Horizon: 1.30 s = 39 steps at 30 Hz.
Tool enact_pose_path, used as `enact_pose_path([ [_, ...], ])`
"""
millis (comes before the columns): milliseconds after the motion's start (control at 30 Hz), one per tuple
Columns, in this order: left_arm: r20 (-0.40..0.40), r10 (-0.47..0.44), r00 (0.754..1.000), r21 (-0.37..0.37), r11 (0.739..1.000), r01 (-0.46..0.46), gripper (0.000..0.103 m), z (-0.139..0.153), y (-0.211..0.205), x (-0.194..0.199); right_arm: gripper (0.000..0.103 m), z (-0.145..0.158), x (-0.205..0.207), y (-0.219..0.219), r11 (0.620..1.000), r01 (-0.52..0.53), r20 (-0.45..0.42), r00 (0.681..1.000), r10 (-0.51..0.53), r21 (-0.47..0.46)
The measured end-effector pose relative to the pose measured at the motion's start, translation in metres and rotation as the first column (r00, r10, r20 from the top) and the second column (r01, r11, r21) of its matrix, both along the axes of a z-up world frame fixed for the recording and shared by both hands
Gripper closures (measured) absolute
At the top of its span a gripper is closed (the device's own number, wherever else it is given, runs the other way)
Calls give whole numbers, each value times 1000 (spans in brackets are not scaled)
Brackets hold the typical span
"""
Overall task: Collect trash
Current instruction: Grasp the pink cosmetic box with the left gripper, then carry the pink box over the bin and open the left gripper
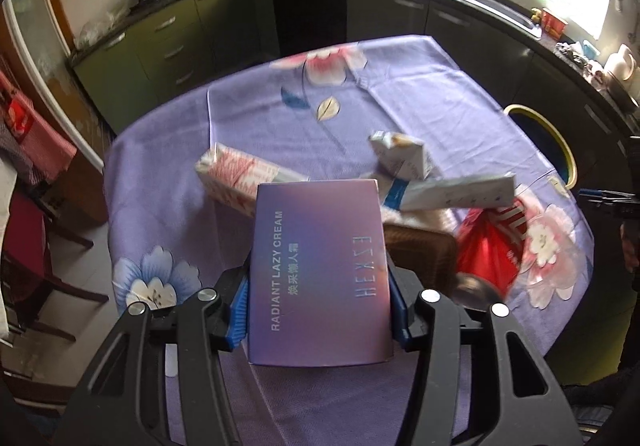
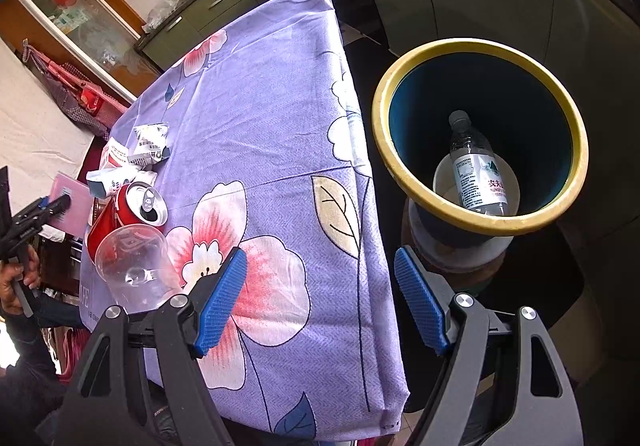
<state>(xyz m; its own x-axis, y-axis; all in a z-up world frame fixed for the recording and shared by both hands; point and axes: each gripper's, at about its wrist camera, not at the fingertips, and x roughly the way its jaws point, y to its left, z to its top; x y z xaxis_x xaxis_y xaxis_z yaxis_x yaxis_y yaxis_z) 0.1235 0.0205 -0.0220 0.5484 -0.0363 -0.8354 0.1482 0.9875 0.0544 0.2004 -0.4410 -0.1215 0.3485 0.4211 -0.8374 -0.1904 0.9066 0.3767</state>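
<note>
My left gripper (image 1: 318, 310) is shut on a purple box (image 1: 320, 238) marked "Radiant Lazy Cream", with a blue pad pressing on each of its sides. It holds the box above the flowered tablecloth (image 1: 280, 106). Behind the box lie a red-and-white carton (image 1: 236, 178), a small white carton (image 1: 400, 154), a long white-and-blue box (image 1: 452, 192) and a red can (image 1: 488, 246). My right gripper (image 2: 322, 298) is open with nothing between its fingers, above the table's edge. The yellow-rimmed bin (image 2: 480, 43) stands just beyond, with a water bottle (image 2: 476, 170) in it.
A clear plastic cup (image 2: 136, 270) lies beside the red can (image 2: 124, 214) near the table's left side. A brown flat thing (image 1: 420, 246) lies by the can. Dark kitchen cabinets (image 1: 304, 10) run behind the table. Chairs (image 1: 36, 246) stand on the left.
</note>
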Motion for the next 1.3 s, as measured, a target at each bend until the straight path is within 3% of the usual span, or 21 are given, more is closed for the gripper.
enact_pose_path([
  [233, 73, -135, 988, 1, 991, 135, 51, 38, -44, 5, 27, 2, -3, -8, 1000, 26, 21, 999, -26, 1],
  [400, 93, -297, 950, -42, 952, 302, 51, 55, -101, 29, 27, 1, -5, -23, 998, 59, 25, 998, -59, -5],
  [633, 58, -533, 844, -47, 843, 536, 51, 44, -218, 81, 27, -2, -14, -68, 986, 168, 26, 985, -168, 2],
  [933, -65, -692, 719, -106, 721, 685, 51, -5, -363, 155, 27, -16, -29, -117, 955, 296, -6, 955, -296, 8],
  [1033, -70, -711, 699, -102, 703, 704, 49, -25, -401, 174, 27, -18, -33, -126, 947, 320, -13, 947, -320, 1],
  [1100, -65, -712, 699, -99, 702, 706, 34, -35, -414, 183, 27, -17, -35, -130, 944, 331, -14, 944, -331, -5],
  [1167, -56, -703, 709, -81, 711, 699, 32, -38, -420, 189, 27, -15, -37, -131, 943, 333, -12, 943, -333, -8],
  [1300, 22, -691, 723, -158, 711, 685, 28, -2, -394, 182, 27, -9, -40, -123, 949, 314, 6, 949, -314, -18],
])
